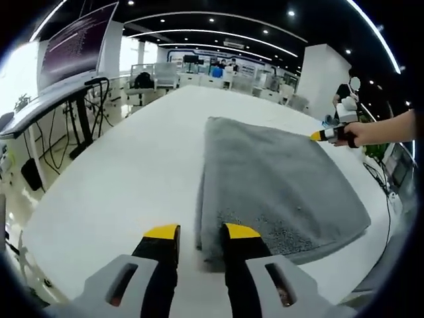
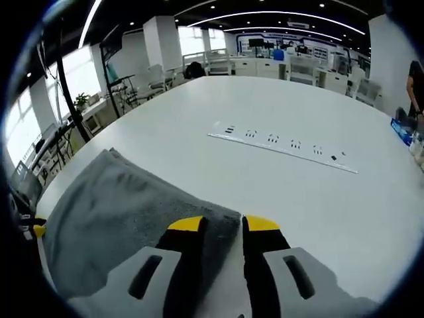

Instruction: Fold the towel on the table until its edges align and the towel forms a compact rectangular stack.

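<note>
Open-plan office: rows of desks (image 1: 199,69), chairs (image 2: 218,64), ceiling spotlights (image 1: 291,12).

- towel (image 1: 278,185): plain mid grey with a nubbly pile, no print or stripe
- table (image 1: 126,179): glossy white
- left gripper (image 1: 202,233): black jaws capped in yellow, pale grey body
- right gripper (image 2: 222,225): the same black, yellow and grey
- power strip (image 2: 285,147): white with dark sockets
- box (image 2: 402,130) at the table edge: blue
</note>
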The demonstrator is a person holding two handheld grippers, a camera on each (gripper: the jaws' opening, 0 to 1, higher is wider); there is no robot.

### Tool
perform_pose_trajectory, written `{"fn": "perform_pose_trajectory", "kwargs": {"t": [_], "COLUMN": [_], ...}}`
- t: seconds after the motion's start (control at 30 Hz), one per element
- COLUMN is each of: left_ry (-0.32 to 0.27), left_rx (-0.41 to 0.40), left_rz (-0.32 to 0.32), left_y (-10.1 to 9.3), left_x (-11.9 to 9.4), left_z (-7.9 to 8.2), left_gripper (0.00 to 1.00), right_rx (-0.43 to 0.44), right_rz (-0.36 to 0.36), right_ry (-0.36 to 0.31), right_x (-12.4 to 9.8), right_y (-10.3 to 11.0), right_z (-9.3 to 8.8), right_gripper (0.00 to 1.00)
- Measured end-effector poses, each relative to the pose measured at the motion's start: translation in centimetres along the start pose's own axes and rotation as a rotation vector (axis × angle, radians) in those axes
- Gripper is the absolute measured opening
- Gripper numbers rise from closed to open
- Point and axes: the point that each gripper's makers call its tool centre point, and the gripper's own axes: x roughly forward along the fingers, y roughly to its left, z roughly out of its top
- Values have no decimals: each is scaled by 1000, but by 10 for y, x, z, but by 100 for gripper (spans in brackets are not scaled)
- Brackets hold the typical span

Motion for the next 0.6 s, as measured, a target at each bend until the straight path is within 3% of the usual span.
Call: {"fn": "perform_pose_trajectory", "kwargs": {"t": [0.13,0.6], "left_ry": [17,47], "left_rx": [22,119], "left_rz": [-10,-43], "left_y": [-3,-8], "left_x": [0,3], "left_z": [-2,-2], "left_gripper": [22,16], "right_rx": [-10,-45], "right_rz": [-2,-11], "right_ry": [-12,53], "right_x": [0,8], "right_y": [0,0], "right_z": [1,-9], "right_gripper": [13,1]}}
